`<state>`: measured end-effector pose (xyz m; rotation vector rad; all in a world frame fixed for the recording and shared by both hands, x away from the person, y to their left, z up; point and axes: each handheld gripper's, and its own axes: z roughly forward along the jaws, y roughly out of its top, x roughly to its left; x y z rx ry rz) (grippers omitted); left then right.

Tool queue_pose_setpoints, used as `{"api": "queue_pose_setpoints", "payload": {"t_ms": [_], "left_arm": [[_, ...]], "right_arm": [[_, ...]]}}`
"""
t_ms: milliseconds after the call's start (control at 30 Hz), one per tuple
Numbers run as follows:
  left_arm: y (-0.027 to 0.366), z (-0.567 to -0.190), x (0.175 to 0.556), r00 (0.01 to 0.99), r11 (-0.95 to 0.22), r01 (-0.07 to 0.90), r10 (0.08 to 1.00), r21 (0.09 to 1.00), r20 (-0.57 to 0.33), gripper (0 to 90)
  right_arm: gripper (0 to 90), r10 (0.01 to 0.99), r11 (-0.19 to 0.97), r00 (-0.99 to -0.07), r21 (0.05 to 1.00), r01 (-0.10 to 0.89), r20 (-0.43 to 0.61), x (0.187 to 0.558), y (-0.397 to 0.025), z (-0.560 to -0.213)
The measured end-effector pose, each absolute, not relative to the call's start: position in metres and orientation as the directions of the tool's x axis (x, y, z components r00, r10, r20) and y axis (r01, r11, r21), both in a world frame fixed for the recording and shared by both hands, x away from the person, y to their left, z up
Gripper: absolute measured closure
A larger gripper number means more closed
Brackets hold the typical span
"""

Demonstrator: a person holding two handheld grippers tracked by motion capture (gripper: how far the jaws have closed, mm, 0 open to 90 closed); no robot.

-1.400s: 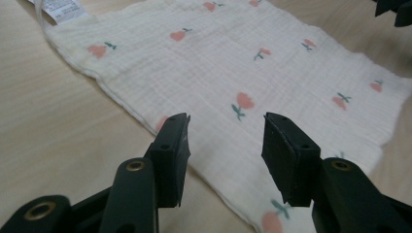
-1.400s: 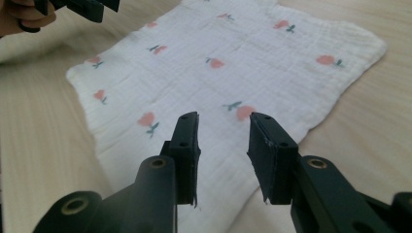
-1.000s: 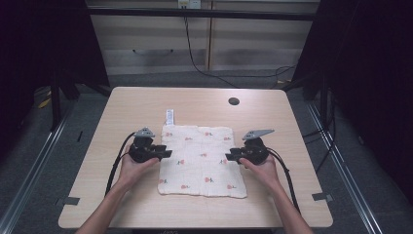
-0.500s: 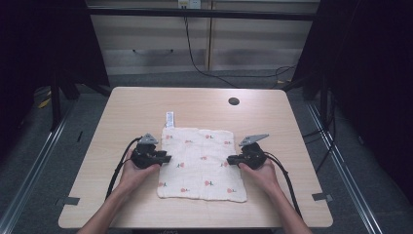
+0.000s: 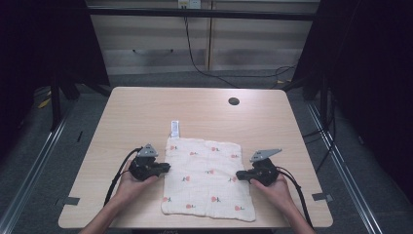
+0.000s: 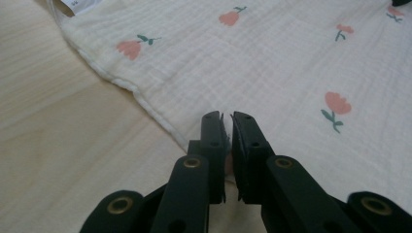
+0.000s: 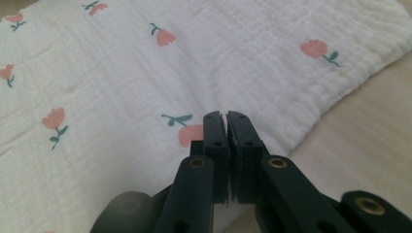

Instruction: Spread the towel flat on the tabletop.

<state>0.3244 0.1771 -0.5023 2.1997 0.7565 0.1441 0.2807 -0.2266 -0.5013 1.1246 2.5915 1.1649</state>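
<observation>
Muslin cloth [image 5: 207, 178] lay flat, lower centre of tabletop [image 5: 136, 117]. Left gripper [image 5: 164, 168] and right gripper [image 5: 239, 174] each clamped a side edge; folding not yet begun.

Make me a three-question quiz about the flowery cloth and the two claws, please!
1. Where does the white tag sit on the flowery cloth?
A. at its far left corner
B. at its near right corner
C. in its middle

2. What colour are the flowers printed on the cloth?
A. blue
B. pink with green stems
C. yellow

3. How do the jaws of the left claw and the right claw stand?
A. both spread wide over the cloth
B. both closed to a thin gap at the cloth's side edges
C. one wide open, one closed

Answers:
1. A, since the high view shows the tag sticking out at the far left corner.
2. B, since both gripper views show pink blooms with green stems.
3. B, since each gripper view shows the black jaws nearly together at the cloth's edge.
</observation>
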Motion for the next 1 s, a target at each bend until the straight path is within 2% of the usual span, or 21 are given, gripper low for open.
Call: {"api": "queue_pose_setpoints", "payload": {"t_ms": [200,367,500,600,700,767,1000], "left_arm": [[0.173,-0.502,0.310,0.835,-0.524,0.462,0.530,0.716,-0.151,81.4],[0.171,-0.500,0.313,0.831,-0.506,0.463,0.533,0.728,-0.158,75.0],[0.169,-0.498,0.324,0.816,-0.483,0.475,0.554,0.736,-0.163,74.8],[0.168,-0.504,0.329,0.815,-0.491,0.478,0.557,0.728,-0.160,75.4],[0.168,-0.503,0.327,0.816,-0.498,0.473,0.559,0.727,-0.148,75.6],[0.169,-0.504,0.326,0.816,-0.489,0.477,0.555,0.730,-0.162,75.6],[0.172,-0.504,0.326,0.815,-0.484,0.480,0.554,0.731,-0.169,75.6]], "right_arm": [[84.6,0.634,0.460,-0.744,0.670,0.583,0.213,0.255,-0.226,-0.499],[79.1,0.628,0.459,-0.751,0.681,0.570,0.204,0.258,-0.226,-0.497],[76.9,0.679,0.380,-0.706,0.728,0.570,0.199,0.284,-0.237,-0.486],[76.8,0.704,0.358,-0.683,0.735,0.576,0.194,0.298,-0.242,-0.484],[74.1,0.736,0.349,-0.654,0.732,0.586,0.173,0.320,-0.245,-0.486],[71.3,0.756,0.315,-0.626,0.730,0.606,0.194,0.339,-0.247,-0.491],[64.9,0.772,0.295,-0.601,0.721,0.626,0.206,0.359,-0.244,-0.505]]}}
